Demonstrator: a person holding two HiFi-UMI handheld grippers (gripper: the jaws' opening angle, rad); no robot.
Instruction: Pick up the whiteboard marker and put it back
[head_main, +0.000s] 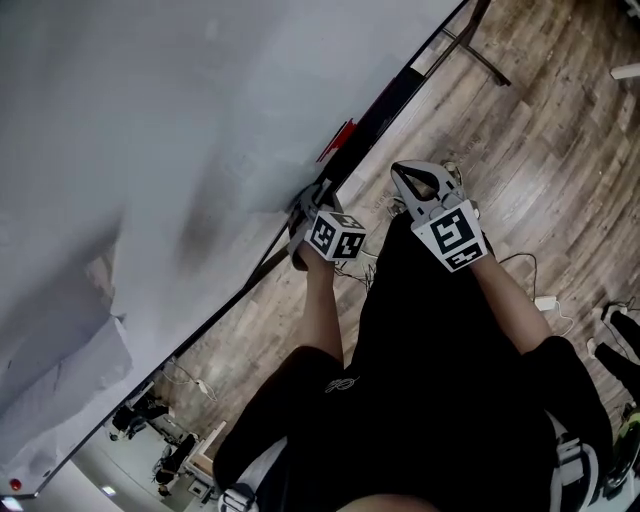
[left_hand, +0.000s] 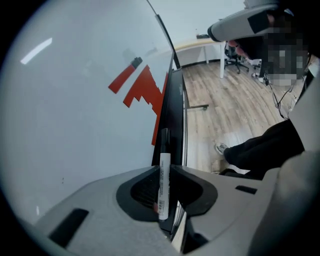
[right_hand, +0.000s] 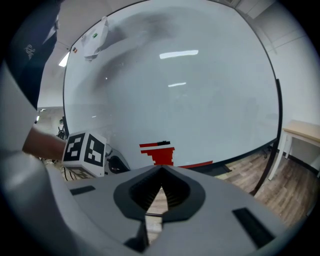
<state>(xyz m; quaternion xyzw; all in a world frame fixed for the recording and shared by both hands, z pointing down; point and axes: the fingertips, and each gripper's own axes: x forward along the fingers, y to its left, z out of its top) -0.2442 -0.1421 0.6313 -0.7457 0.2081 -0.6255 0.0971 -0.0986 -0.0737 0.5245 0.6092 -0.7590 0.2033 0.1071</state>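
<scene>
The whiteboard marker, white-bodied with a black cap, stands upright between the jaws of my left gripper, which is shut on it. Its capped end points along the black tray at the foot of the whiteboard. In the head view the left gripper sits right at the tray; the marker itself is hidden there. My right gripper hovers to the right of it over the floor. Its tips meet with nothing between them.
Red stepped shapes mark the whiteboard just above the tray, seen also as a red shape from the right gripper. The board's stand foot and cables lie on the wooden floor. A pale table stands at the right.
</scene>
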